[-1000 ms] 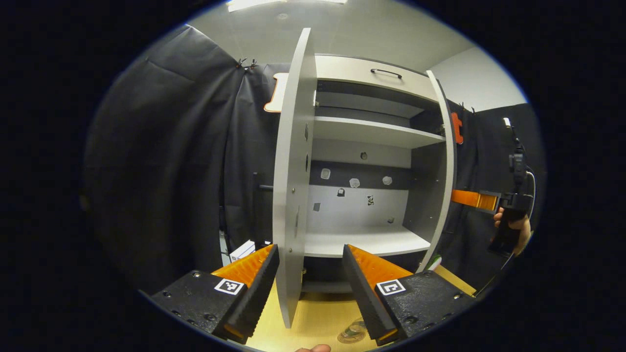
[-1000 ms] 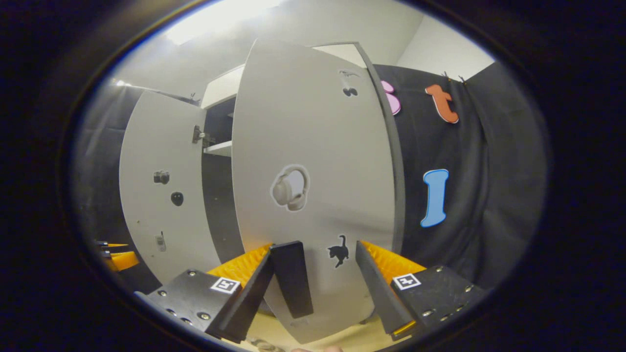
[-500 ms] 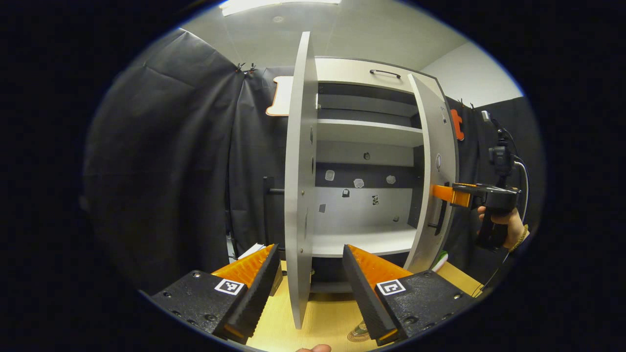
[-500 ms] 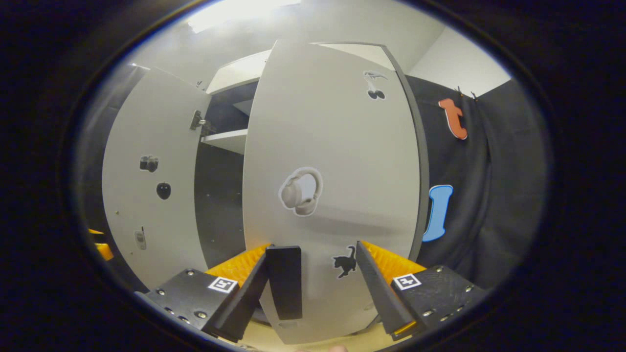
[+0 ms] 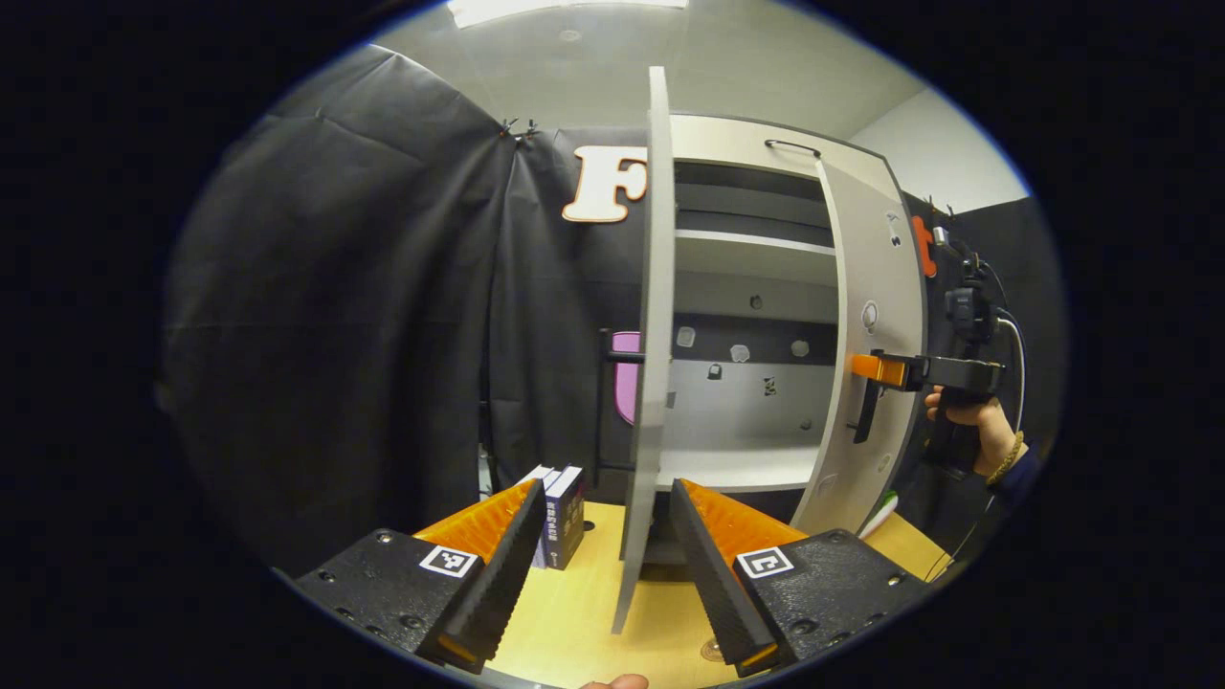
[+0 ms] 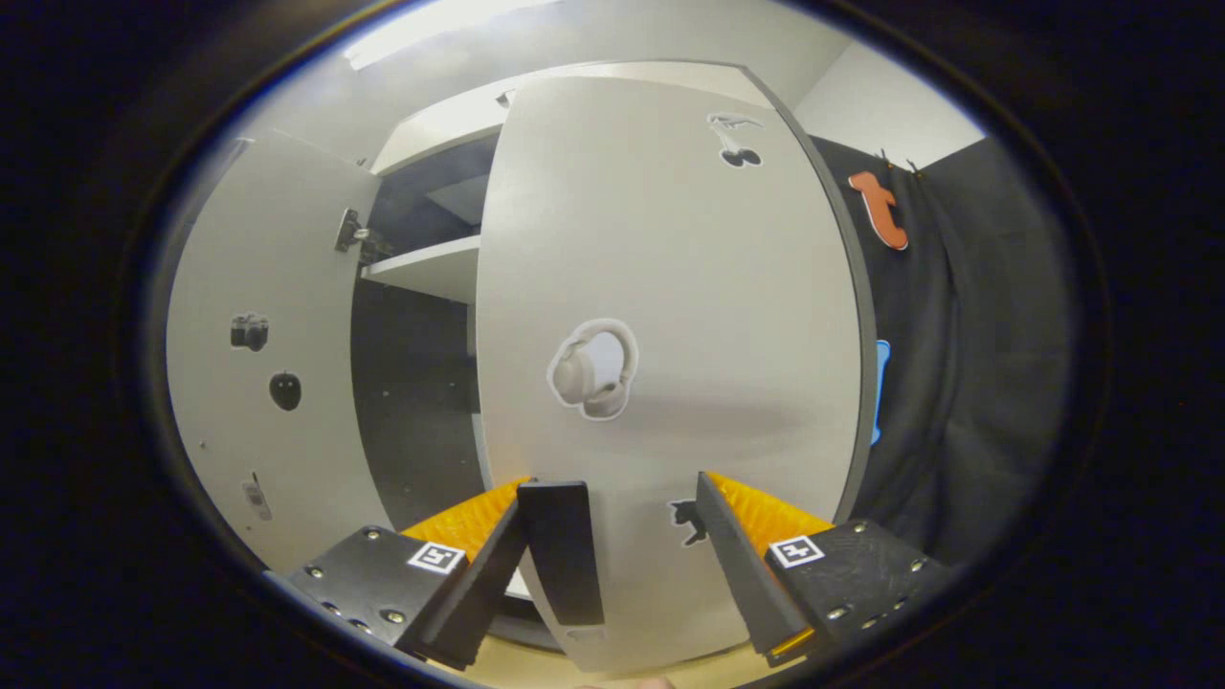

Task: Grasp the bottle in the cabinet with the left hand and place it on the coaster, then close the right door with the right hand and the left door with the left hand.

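coaster (image 5: 713, 651) mostly hidden behind tongs finger, door stickers too small

Small boxes (image 5: 563, 513) stand on the wooden table (image 5: 574, 622) by black cloth

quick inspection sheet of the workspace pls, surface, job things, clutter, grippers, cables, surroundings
surface: wooden tabletop, bare patch in front of the cabinet
job's things: cabinet with shelves bare where seen; left door wide open, seen edge-on; right door partly closed; bottle and coaster nothing seen for certain
clutter: small box standing on the table left of the cabinet
grippers: left hand-held gripper open, its fingers either side of the left door's edge, not pressing; right hand-held gripper open, against the right door by its black handle
cables: a cable loops by the right hand-held gripper
surroundings: black cloth wall, white ceiling
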`<action>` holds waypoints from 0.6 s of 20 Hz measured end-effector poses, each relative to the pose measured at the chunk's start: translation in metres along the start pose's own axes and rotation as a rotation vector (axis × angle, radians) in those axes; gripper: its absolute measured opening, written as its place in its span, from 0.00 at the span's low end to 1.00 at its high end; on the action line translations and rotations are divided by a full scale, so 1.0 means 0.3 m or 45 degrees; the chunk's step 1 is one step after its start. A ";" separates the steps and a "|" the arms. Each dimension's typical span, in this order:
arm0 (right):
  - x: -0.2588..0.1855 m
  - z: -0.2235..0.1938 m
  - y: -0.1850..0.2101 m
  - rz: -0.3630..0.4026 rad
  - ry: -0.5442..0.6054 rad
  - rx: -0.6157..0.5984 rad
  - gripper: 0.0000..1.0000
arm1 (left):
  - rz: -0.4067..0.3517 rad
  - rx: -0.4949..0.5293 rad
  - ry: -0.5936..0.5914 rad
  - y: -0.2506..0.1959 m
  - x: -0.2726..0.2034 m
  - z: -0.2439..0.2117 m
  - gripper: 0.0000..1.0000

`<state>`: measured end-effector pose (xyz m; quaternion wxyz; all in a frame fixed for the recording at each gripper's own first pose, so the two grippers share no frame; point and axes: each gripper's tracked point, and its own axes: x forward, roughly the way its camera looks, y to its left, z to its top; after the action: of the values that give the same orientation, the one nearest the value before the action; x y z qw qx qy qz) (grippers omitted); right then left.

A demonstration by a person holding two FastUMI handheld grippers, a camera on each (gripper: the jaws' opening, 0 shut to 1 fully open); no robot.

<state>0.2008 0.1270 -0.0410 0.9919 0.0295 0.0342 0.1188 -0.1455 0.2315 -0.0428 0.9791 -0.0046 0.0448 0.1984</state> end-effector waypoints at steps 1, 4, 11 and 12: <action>0.009 0.000 0.003 -0.006 -0.004 -0.001 1.00 | 0.014 0.000 0.003 0.020 -0.001 -0.005 0.83; 0.042 0.000 0.017 -0.034 -0.017 0.005 1.00 | 0.039 -0.009 0.011 0.069 0.003 -0.012 0.80; 0.111 -0.011 0.027 -0.095 -0.023 0.019 0.99 | 0.086 -0.007 0.042 0.181 0.019 -0.034 0.84; 0.112 -0.013 0.025 -0.103 -0.023 0.023 0.99 | 0.091 -0.008 0.042 0.192 0.024 -0.034 0.84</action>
<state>0.2313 0.1423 -0.0465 0.9958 0.0382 0.0275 0.0780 -0.1622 0.2870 -0.0530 0.9705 -0.0092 0.0603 0.2332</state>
